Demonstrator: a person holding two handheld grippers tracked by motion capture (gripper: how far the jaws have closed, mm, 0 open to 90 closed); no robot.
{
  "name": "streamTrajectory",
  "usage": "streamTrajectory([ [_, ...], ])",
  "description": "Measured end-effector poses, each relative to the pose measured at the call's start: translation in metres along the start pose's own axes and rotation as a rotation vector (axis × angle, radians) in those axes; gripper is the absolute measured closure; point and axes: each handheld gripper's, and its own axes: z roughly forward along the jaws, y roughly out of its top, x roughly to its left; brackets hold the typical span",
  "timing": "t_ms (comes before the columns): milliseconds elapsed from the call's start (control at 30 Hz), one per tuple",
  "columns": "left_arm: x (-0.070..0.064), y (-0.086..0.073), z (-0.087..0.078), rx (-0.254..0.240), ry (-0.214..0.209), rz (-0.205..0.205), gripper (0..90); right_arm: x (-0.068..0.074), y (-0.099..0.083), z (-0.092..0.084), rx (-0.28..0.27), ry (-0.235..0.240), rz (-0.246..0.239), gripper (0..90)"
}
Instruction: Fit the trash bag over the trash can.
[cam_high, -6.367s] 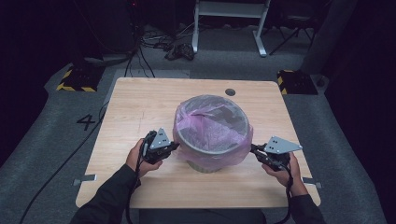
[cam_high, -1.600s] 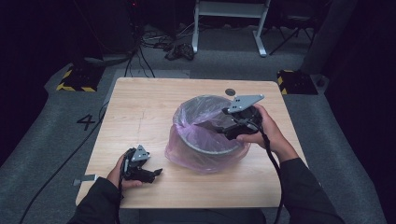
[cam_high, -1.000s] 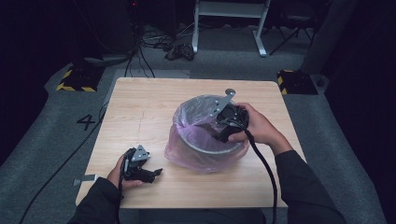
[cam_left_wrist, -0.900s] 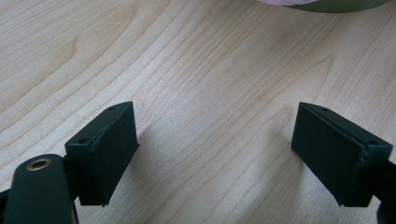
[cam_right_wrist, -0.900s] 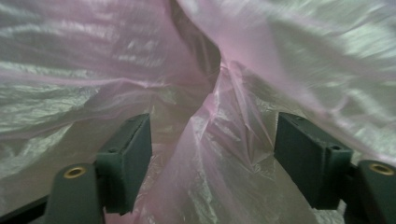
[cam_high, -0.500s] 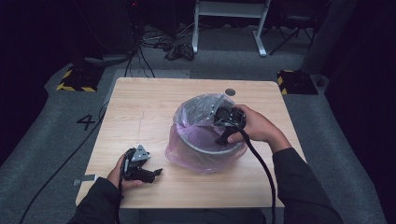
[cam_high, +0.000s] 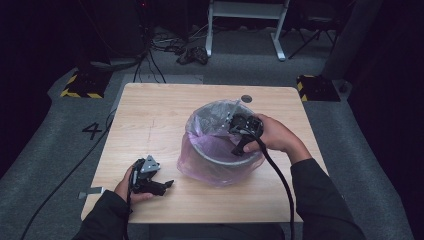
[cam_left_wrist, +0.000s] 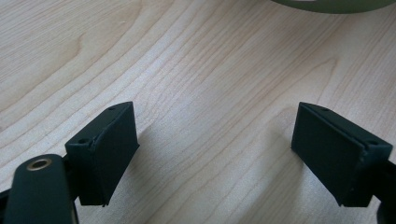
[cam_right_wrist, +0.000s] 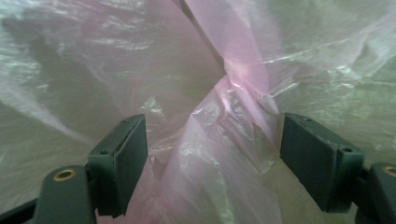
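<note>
So right gripper (cam_right_wrist: 212, 163) is reaching down into the bin (cam_high: 220, 161), jaws apart around a twisted fold of the pink bag liner (cam_right_wrist: 243, 93) (nothing clamped yet). Left gripper (cam_left_wrist: 215, 154) is lying near the table's (cam_high: 150, 115) front-left corner, jaws apart, empty. Bin is sitting right of table centre. Likely step: seating the liner. Next: pinching that fold, spreading it toward the wall.

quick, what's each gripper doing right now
Left gripper: open, empty, resting on the table.
Right gripper: open, inside the bin, pink bag between its jaws, not clamped.
</note>
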Motion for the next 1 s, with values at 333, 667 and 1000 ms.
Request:
streamTrajectory([
  [333,0.000,0.000,0.000,0.000,0.000,0.000,14.3,-0.001,-0.006,-0.010,-0.115,-0.030,0.017,22.5],
  [667,0.000,0.000,0.000,0.000,0.000,0.000,14.3,0.002,-0.020,-0.015,-0.290,-0.087,0.034,22.3],
  [1000,0.000,0.000,0.000,0.000,0.000,0.000,14.3,0.003,-0.032,-0.016,-0.422,-0.117,0.090,20.8],
])
